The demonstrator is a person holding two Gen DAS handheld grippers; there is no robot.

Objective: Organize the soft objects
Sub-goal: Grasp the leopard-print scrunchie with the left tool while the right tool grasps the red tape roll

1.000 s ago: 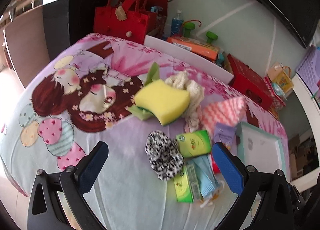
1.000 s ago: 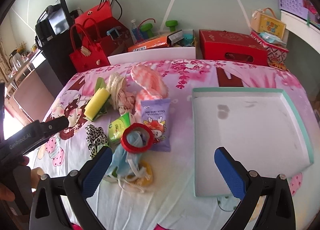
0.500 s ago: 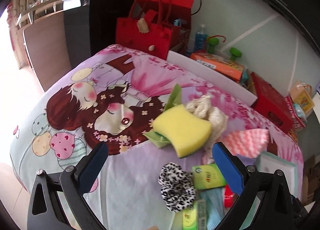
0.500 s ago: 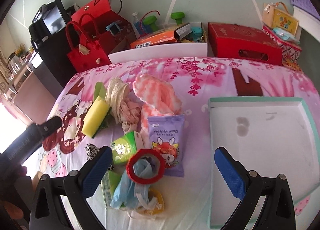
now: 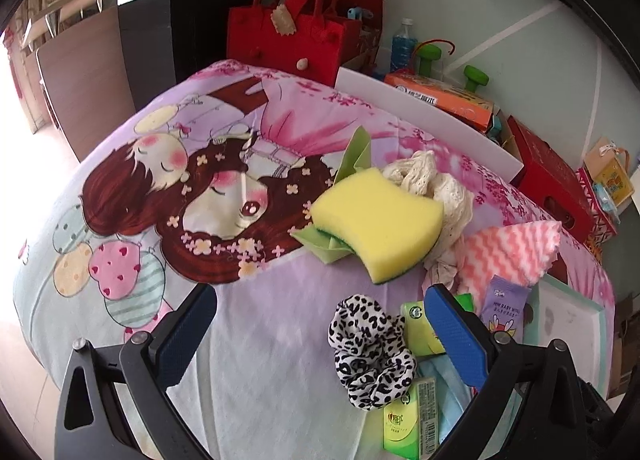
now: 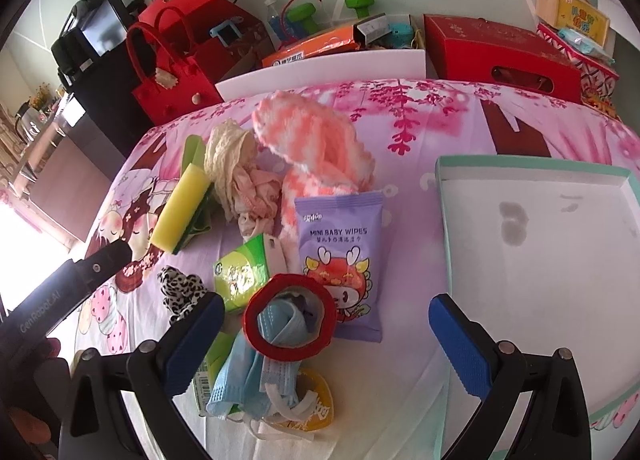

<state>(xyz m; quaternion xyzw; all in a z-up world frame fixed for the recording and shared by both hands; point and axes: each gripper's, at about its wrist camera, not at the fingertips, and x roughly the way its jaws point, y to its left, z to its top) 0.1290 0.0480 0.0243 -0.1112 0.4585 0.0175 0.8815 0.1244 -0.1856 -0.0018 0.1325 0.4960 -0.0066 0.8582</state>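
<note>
A pile of soft things lies on a cartoon-print bedspread (image 5: 168, 196). A yellow sponge (image 5: 378, 216) rests on a green cloth, with a cream lace cloth (image 5: 436, 184) and a pink-white zigzag cloth (image 5: 512, 252) behind it. A leopard-print scrunchie (image 5: 370, 344) lies near my left gripper (image 5: 320, 334), which is open and empty. In the right wrist view I see the sponge (image 6: 180, 208), purple baby wipes (image 6: 340, 260), green tissue pack (image 6: 240, 272), red tape ring (image 6: 290, 320), blue face mask (image 6: 256, 376). My right gripper (image 6: 326, 344) is open and empty above them.
A white tray with a teal rim (image 6: 532, 168) lies on the bed to the right. Behind the bed stand a red felt bag (image 5: 288, 40), a red box (image 6: 500, 52), an orange carton (image 5: 440, 100) and green dumbbells. A dark cabinet stands at left.
The left gripper has pulled back and swung left, so the sponge now sits centre. The right gripper has moved forward over the pile. Both stay open.
</note>
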